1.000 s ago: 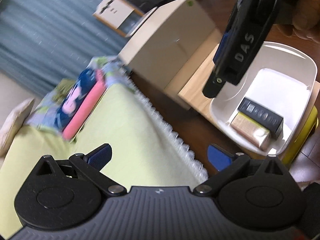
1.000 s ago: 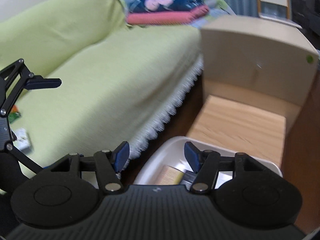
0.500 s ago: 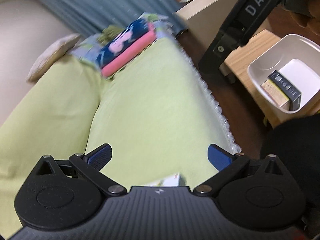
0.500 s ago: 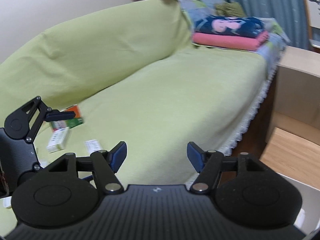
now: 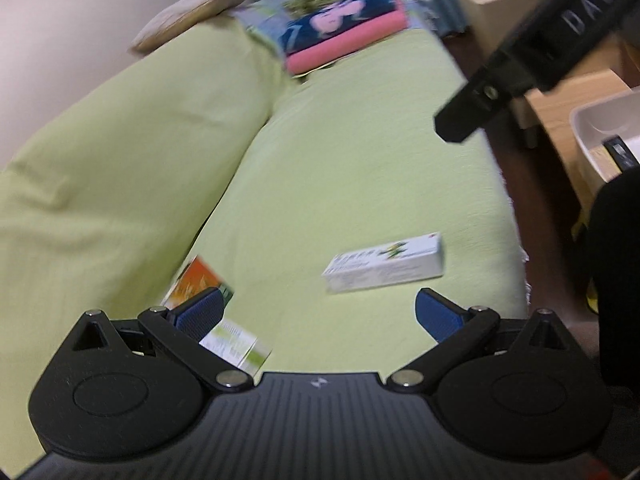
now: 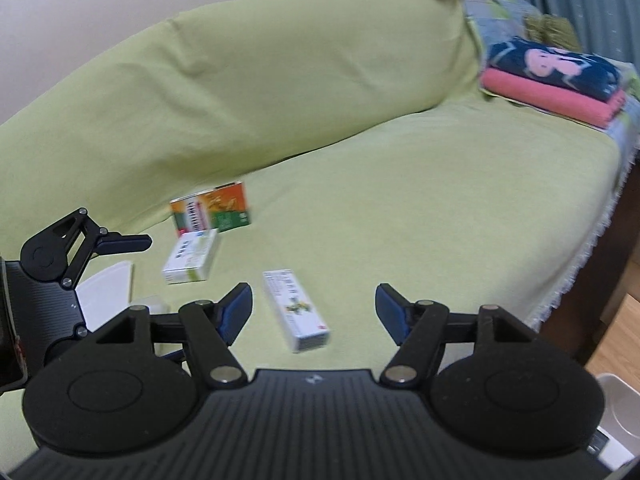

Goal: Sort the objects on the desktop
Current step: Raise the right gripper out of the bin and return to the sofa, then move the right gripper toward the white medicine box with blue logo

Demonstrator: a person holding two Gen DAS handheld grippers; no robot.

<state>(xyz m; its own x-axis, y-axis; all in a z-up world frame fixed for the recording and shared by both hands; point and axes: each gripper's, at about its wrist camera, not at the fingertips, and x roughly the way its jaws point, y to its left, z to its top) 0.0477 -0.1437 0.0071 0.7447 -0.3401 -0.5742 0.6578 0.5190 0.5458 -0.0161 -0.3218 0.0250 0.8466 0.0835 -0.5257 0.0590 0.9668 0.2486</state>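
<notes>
Small boxes lie on the green sofa seat [image 6: 400, 208]. A long white box [image 6: 296, 310] [image 5: 386, 268] lies just ahead of my right gripper [image 6: 314, 312], which is open and empty above the seat. An orange and green box [image 6: 212, 210] [image 5: 194, 282] stands near the backrest. A white and green box [image 6: 192, 256] [image 5: 236, 346] lies in front of it. My left gripper [image 5: 318, 314] is open and empty, low over the seat, and it shows at the left of the right wrist view [image 6: 120, 242]. A white tray [image 5: 600, 132] holds a dark box at the right.
Folded pink and navy towels [image 6: 556, 76] lie at the sofa's far end, with a cushion [image 5: 192, 10] on the backrest. A wooden table [image 5: 576, 96] and a beige cabinet [image 5: 500, 8] stand right of the sofa. White flat things [image 6: 108, 292] lie by the left gripper.
Both grippers have swung from the tray and table to the left, over the sofa seat. The small boxes have come into view. Both stay open.
</notes>
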